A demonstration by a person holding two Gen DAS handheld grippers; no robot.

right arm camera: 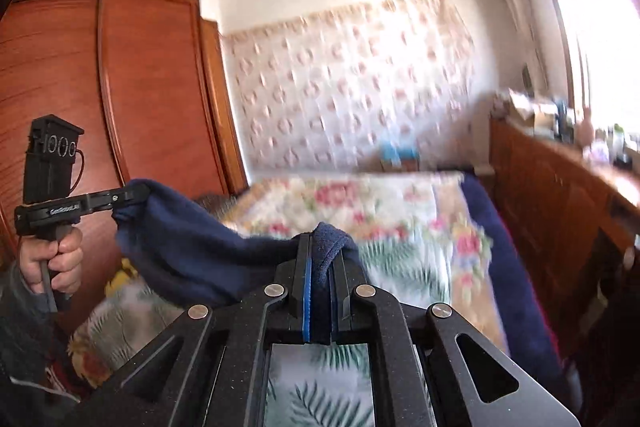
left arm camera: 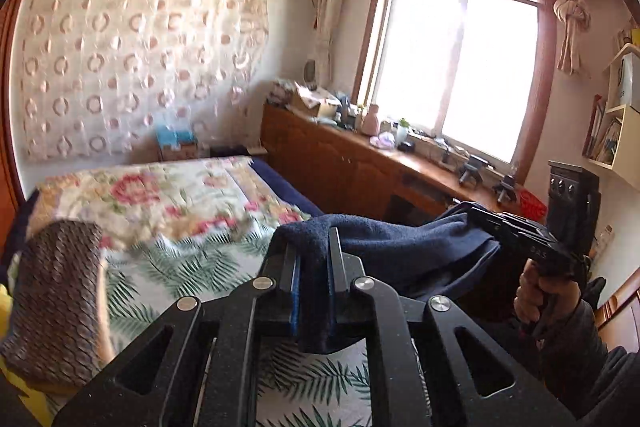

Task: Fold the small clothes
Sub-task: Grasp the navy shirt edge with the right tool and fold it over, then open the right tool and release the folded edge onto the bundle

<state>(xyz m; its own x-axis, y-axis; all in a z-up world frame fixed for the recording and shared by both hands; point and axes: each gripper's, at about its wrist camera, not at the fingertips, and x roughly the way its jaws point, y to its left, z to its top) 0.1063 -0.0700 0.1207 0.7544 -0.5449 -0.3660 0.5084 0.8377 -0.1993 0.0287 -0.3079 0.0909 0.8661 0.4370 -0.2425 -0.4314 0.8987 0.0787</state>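
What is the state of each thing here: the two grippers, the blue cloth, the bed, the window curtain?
Left gripper: shut on the navy cloth, one end pinched between its fingers.
Right gripper: shut on the navy cloth, at the other end.
Navy cloth: lifted above the bed, hanging between both grippers, sagging.
Bed: covered with a leaf-print sheet; a floral quilt lies at the far end.
Curtain: tied in a knot, window uncovered.

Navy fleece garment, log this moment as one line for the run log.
item: navy fleece garment | left claw: shut on it | right claw: shut on it | state: held in the air between both, above floral bedspread
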